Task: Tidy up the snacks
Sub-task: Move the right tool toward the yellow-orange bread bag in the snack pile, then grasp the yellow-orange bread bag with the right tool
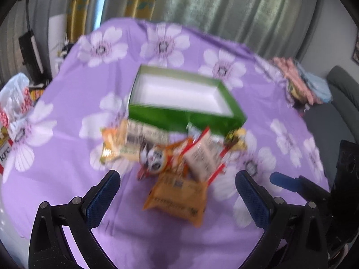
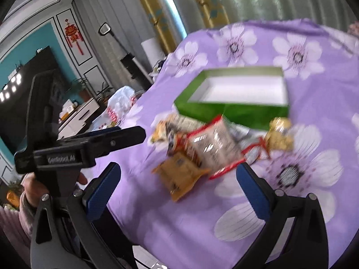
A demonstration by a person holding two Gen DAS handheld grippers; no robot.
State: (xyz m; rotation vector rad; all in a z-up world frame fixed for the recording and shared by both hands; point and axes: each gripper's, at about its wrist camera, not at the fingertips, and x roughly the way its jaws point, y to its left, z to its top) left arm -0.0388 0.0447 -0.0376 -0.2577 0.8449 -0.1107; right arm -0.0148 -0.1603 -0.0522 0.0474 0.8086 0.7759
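I hold both the left gripper (image 1: 177,179) and the right gripper (image 2: 178,171) wide, empty; blurred snack packets (image 1: 177,157) seemingly await the green box (image 1: 186,116) at twelve o'clock.

The near strip of the purple flowered worktop (image 1: 67,179) lies bare between both claws and the snack pile (image 1: 175,157). The left claw (image 1: 177,183) stands wide apart, nothing between its pads; the right claw (image 2: 177,179) likewise. The pile lies heaped just in front of the green box (image 1: 186,98), blocking its near wall. The box interior is clear from above. A white bag (image 1: 15,98) sits at the left edge, folded cloths (image 1: 300,83) at the far right.
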